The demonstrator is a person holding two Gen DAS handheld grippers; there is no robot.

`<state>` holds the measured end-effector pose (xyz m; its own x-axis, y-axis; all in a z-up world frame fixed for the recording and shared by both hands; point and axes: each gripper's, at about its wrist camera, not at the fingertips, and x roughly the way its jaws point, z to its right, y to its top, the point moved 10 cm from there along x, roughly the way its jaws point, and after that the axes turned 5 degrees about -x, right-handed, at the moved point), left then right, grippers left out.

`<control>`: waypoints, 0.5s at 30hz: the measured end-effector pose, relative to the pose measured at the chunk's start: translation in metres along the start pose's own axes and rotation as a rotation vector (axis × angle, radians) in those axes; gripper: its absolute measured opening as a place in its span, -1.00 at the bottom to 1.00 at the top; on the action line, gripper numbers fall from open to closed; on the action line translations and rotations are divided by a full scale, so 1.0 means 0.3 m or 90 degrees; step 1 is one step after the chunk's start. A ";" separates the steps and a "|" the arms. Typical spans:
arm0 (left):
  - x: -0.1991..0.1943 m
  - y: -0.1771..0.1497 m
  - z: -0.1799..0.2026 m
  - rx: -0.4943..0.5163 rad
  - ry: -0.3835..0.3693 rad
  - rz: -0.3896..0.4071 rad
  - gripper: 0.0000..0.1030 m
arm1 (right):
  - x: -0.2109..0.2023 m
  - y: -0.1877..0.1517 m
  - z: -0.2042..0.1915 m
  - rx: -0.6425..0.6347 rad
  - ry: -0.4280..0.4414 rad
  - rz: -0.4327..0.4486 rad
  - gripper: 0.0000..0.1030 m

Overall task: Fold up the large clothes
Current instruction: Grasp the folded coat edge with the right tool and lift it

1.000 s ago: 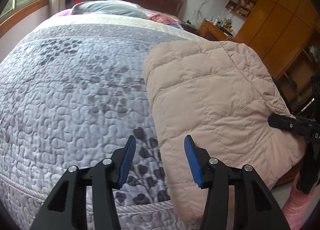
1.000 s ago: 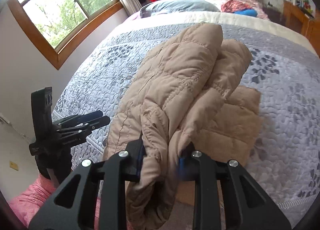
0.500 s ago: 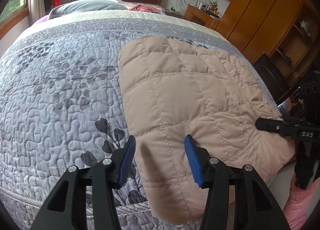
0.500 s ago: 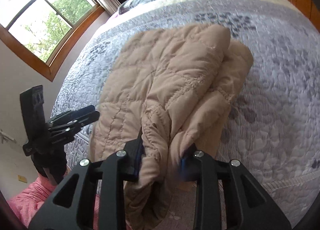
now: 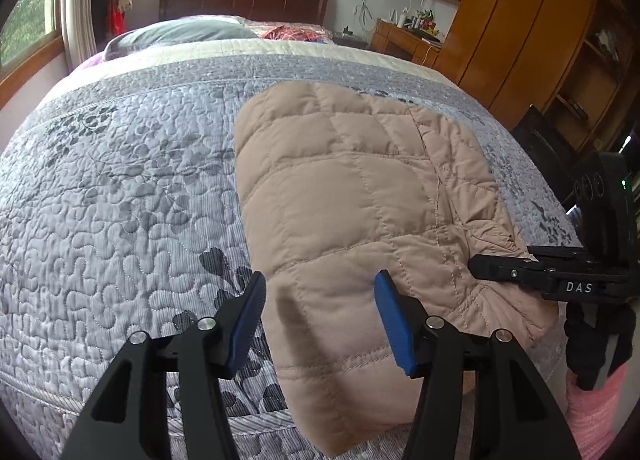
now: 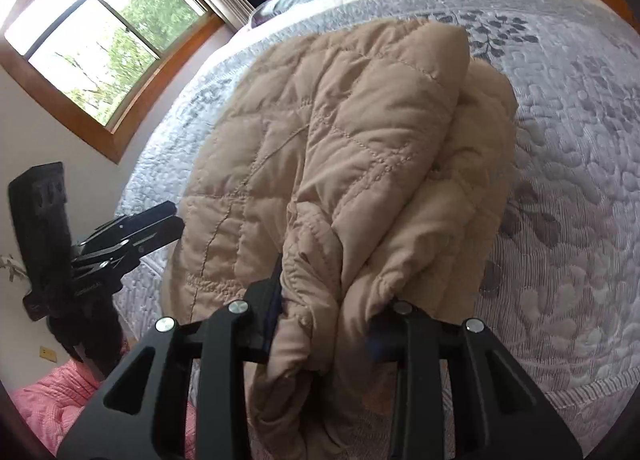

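A beige quilted jacket (image 5: 352, 196) lies folded on the grey-patterned bed quilt (image 5: 120, 196), its near end hanging over the bed's front edge. My left gripper (image 5: 320, 324) is open, its blue pads on either side of the jacket's near left hem, just above the fabric. My right gripper (image 6: 328, 312) is shut on a bunched fold of the jacket (image 6: 344, 148) at its near right edge. The right gripper also shows in the left wrist view (image 5: 520, 272), and the left gripper in the right wrist view (image 6: 132, 236).
Pillows (image 5: 180, 34) and a dark headboard (image 5: 240, 4) are at the far end of the bed. Wooden cabinets (image 5: 520, 40) stand to the right, a window (image 6: 100, 48) to the left. The person's pink clothing (image 6: 48, 400) is below the bed edge.
My left gripper has moved right and onto the jacket's near hem, still open. My right gripper has kept its hold and pushed the bunched fabric forward over the bed.
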<state>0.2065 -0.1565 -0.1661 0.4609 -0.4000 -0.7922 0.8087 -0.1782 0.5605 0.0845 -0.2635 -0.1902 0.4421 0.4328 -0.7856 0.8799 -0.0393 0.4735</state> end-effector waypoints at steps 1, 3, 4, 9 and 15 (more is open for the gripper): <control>0.016 -0.004 0.000 -0.001 -0.003 -0.007 0.13 | 0.015 -0.002 0.018 0.004 -0.003 -0.009 -0.40; 0.060 -0.017 -0.009 -0.003 -0.004 -0.021 0.19 | 0.041 -0.011 0.054 0.026 0.017 -0.018 -0.37; 0.076 -0.024 -0.014 -0.007 -0.005 -0.026 0.26 | 0.047 -0.015 0.068 0.039 0.031 -0.021 -0.38; 0.105 -0.038 -0.031 -0.025 -0.023 -0.036 0.35 | 0.053 -0.031 0.100 0.065 0.067 -0.010 -0.35; 0.037 -0.025 -0.033 -0.034 -0.043 -0.027 0.31 | -0.045 -0.043 0.083 0.045 -0.013 -0.001 -0.06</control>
<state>0.2091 -0.1507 -0.1817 0.4017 -0.4527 -0.7961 0.8463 -0.1486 0.5116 0.0716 -0.2912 -0.1956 0.4440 0.4151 -0.7941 0.8902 -0.1031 0.4439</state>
